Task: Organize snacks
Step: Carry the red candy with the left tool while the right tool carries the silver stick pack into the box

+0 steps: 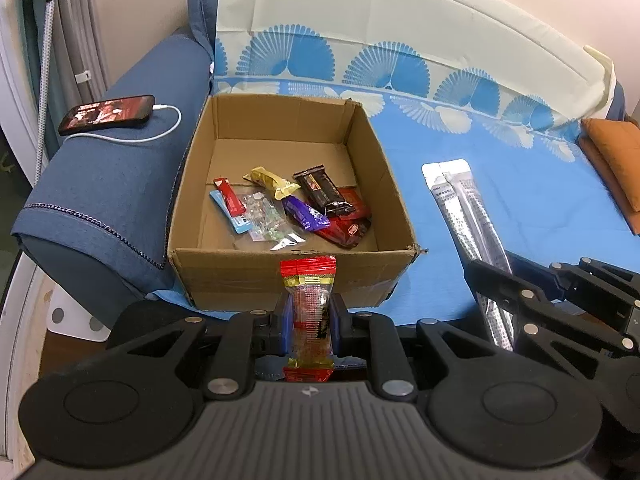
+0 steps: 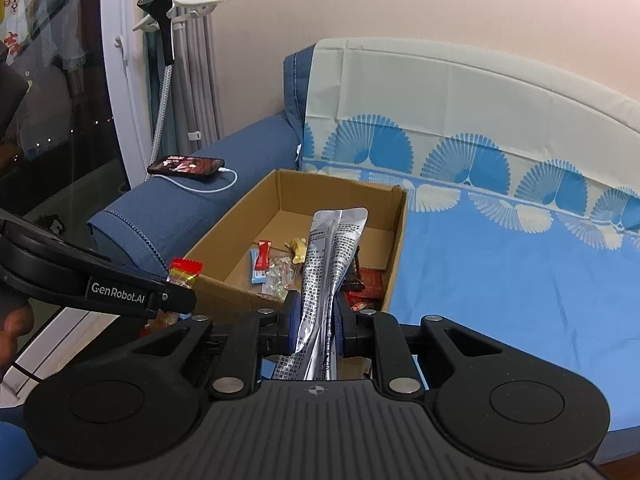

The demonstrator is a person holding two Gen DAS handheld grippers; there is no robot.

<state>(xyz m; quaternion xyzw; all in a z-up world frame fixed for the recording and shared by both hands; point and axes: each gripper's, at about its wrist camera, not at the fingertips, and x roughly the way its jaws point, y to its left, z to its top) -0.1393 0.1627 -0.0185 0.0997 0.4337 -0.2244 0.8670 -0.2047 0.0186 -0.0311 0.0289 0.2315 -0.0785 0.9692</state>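
Snacks are gathered in an open cardboard box (image 1: 288, 272) that stands on the sofa seat, at its left end, touching the blue armrest (image 1: 116, 184). On the box floor lie about 7 wrapped pieces: a red stick (image 1: 229, 197) over a light-blue one, a clear packet (image 1: 264, 216), a gold-wrapped bar (image 1: 272, 182), a purple bar (image 1: 306, 214), a dark brown bar (image 1: 324, 193) and red packets (image 1: 348, 226) toward the near right corner.

1 more snack, a red-and-gold packet (image 1: 310, 312), is clamped upright between the jaws of the left gripper (image 1: 310, 320), just in front of the box's near wall. A long silver pouch (image 2: 328, 280) with printed text is clamped between the jaws of the right gripper (image 2: 318, 328); it is tilted slightly and, in the right wrist view, its top is seen over the box's near edge. The 2 grippers are held side by side, near each other.

The seat and backrest are covered by a blue cloth (image 1: 500, 200) with a fan pattern. A phone (image 1: 107, 114) with a lit screen lies on the armrest, a white cable (image 1: 160, 130) plugged into it. An orange cushion (image 1: 616, 160) lies at the seat's far right end. A garment steamer (image 2: 162, 32) stands by grey curtains beyond the armrest.
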